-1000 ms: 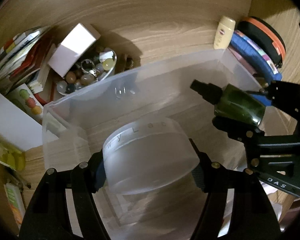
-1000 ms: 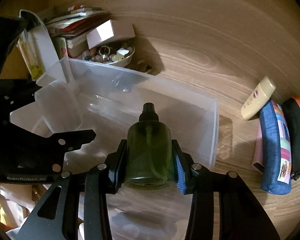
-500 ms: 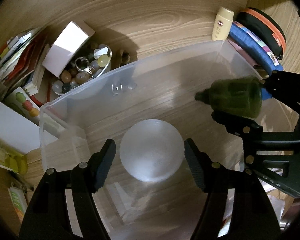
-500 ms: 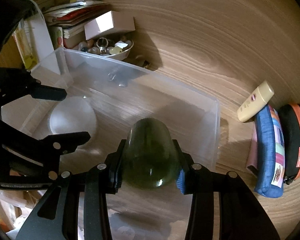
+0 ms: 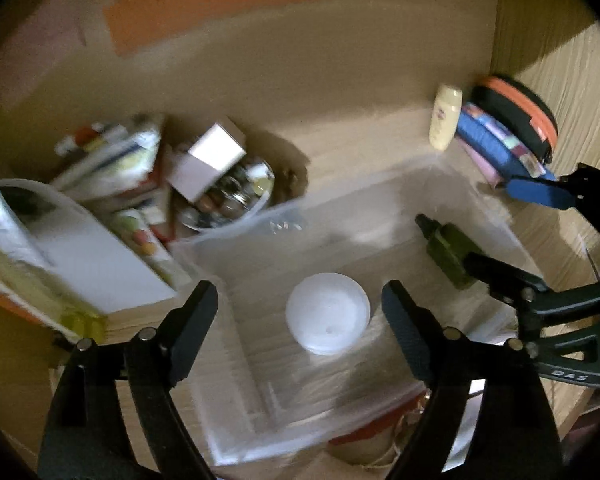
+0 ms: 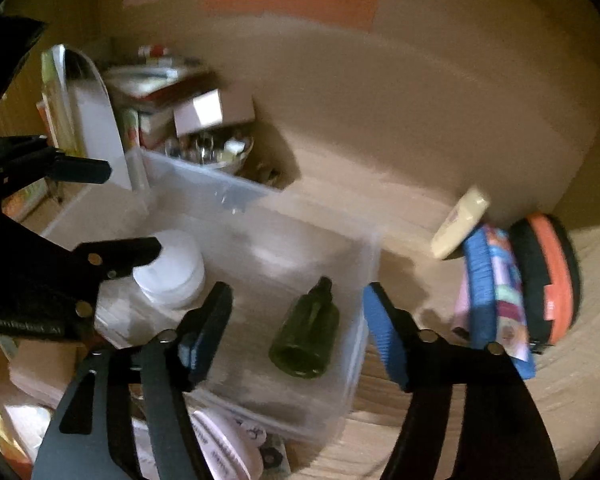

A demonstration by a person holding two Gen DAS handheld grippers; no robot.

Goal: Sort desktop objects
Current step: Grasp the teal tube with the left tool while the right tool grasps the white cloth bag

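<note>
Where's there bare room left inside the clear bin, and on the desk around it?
Inside the clear bin, the floor between the white jar and green bottle is bare. Desk is open between the trinket bowl and cream tube. Crowded: book stack corner.

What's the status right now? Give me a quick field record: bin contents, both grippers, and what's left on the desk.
bin: clear plastic bin on the wooden desk
in bin: white jar upright; green bottle lying on its side
left gripper: jaws opening, nothing between the pads, above the jar
right gripper: jaws opening, bottle released and lying below
outside bin, right: cream tube, blue pouch, black-and-orange case
outside bin, left: bowl of trinkets, pale box, stacked books
</note>
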